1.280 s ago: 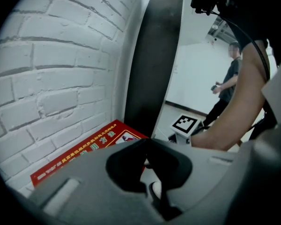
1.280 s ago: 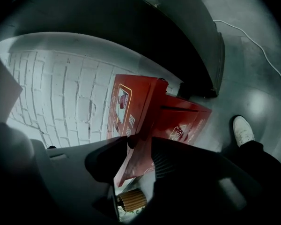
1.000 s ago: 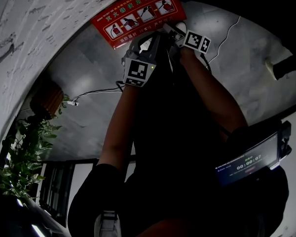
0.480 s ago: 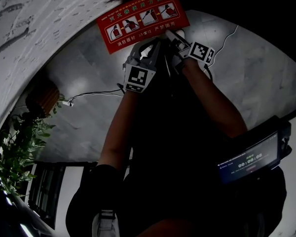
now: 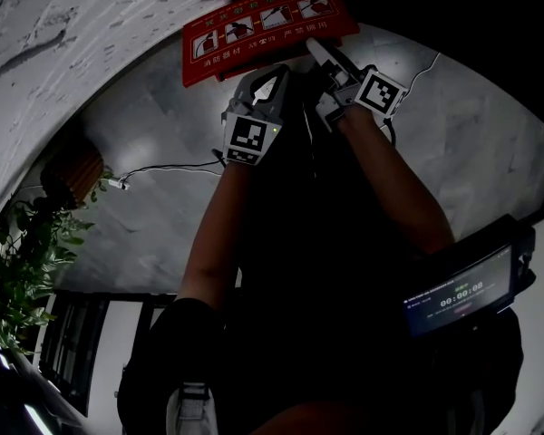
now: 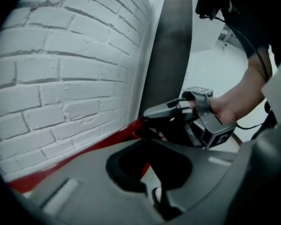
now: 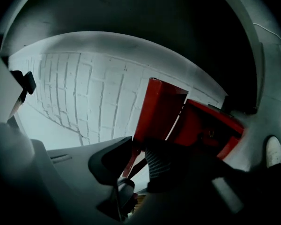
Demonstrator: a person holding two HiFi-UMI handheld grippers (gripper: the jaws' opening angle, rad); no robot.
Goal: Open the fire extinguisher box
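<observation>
You are holding the red lid (image 5: 258, 25) of the fire extinguisher box (image 7: 210, 128) with both grippers. In the head view the lid is sitting at 12 o'clock, its instruction pictures facing you, with the white brick wall (image 5: 36, 53) running from 9 to 11 o'clock.

The right gripper (image 7: 138, 153) is clamping the lid's lower edge, the red panel passing between its ribbed pad and the opposite jaw. In that view the lid is tilting up off the box, which is lying at 3 o'clock, and a bright gap is showing between them.

The left gripper (image 6: 147, 149) is pinching the same edge, its jaws standing close together with a red sliver between them. The other gripper is biting that edge just beyond, at 1 o'clock.

A potted plant (image 5: 23, 252) is standing at 8 o'clock on the grey floor (image 5: 490, 134), and a lit screen (image 5: 458, 288) is glowing at 4 o'clock.
</observation>
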